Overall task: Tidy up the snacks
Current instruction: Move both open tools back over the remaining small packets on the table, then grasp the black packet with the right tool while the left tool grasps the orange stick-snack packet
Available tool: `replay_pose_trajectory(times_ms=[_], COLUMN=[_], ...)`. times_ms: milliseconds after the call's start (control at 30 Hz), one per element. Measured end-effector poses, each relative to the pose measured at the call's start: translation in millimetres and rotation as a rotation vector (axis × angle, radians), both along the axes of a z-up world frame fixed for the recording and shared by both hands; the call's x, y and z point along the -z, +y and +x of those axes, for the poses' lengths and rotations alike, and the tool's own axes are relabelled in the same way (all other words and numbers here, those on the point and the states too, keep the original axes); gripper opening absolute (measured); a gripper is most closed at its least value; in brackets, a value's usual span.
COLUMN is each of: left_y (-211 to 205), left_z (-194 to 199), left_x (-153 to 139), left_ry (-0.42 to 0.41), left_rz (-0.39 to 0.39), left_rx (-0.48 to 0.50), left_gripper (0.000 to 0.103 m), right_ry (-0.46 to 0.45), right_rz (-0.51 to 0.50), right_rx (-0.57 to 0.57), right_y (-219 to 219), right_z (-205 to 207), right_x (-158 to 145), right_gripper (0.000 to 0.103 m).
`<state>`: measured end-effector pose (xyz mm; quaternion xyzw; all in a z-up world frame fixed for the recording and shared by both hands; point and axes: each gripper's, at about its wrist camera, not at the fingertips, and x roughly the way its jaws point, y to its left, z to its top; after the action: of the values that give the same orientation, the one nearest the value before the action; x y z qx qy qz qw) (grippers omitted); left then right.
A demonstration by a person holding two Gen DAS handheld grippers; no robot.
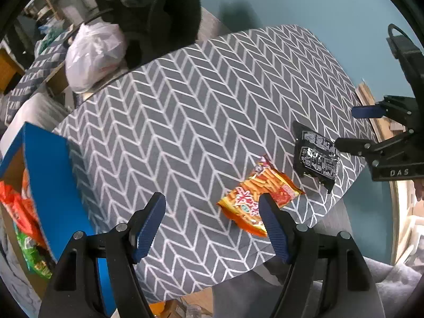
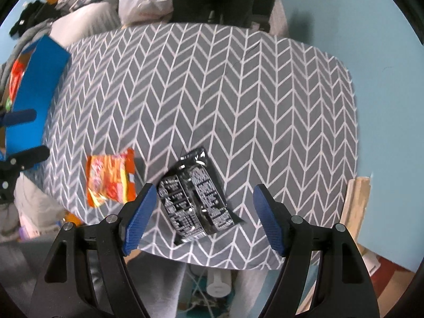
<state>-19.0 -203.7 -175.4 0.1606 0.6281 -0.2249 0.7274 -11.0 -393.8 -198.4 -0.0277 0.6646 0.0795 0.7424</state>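
Note:
An orange snack packet (image 1: 258,198) lies near the table's front edge; it also shows in the right wrist view (image 2: 111,176). A black snack packet (image 1: 316,156) lies to its right, seen too in the right wrist view (image 2: 196,197). My left gripper (image 1: 212,221) is open and empty, its right finger just in front of the orange packet. My right gripper (image 2: 202,212) is open and empty, hovering over the black packet; it also shows at the right of the left wrist view (image 1: 352,127). A blue box (image 1: 50,182) at the table's left holds several snack packets (image 1: 18,209).
The table wears a grey chevron cloth (image 1: 201,111). A white plastic bag (image 1: 95,53) and dark clothing (image 1: 156,8) sit beyond the far edge. A wooden board (image 2: 355,201) leans at the right. The floor is light blue (image 2: 384,106).

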Motion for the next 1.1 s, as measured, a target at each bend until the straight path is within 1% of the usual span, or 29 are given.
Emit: replay_pose_trajectory(times_ms=[300,333,367,400,600,733,933,1000,1100], left_y=[-24,-26,-28,-30,-39,-42,-49,-54,-61], left_z=[-11,-12,-13,-14,-16,-18,-24,-25,-30], left_x=[21,24,26,28,38,48,59,65,73], left_ry=[0.02,0.022,0.022,0.021,0.05,0.078,0.101,0.1,0.097], left_rz=[-0.001,0.001,0.002,0.002,-0.012,0.006,0.005,0.019,0.03], left_rx=[0.075,0.084,0.09,0.095,0.136,0.168,0.199,0.208,0.222], left_gripper=[0.074,0.076,0.082,0.083,0.084,0.084,0.084,0.084,0.084], right_ry=[0.028,0.036,0.043,0.055,0.094,0.113,0.138,0.126,0.113], right_rz=[0.006,0.005,0.004,0.001,-0.017,-0.005,0.013,0.006,-0.001], right_rx=[-0.101,-0.116,-0.126,-0.142,-0.218,-0.223,-0.211,-0.21,-0.202], right_y=[5,6,7,8,23,29,45,60,66], right_z=[-9,-10,-10,-10,-13,-8,1,1,-4], right_x=[33,38,42,47,69,78,97,105,109], right_gripper=[0.075,0.075,0.075,0.075,0.076,0.076,0.077,0.078,0.078])
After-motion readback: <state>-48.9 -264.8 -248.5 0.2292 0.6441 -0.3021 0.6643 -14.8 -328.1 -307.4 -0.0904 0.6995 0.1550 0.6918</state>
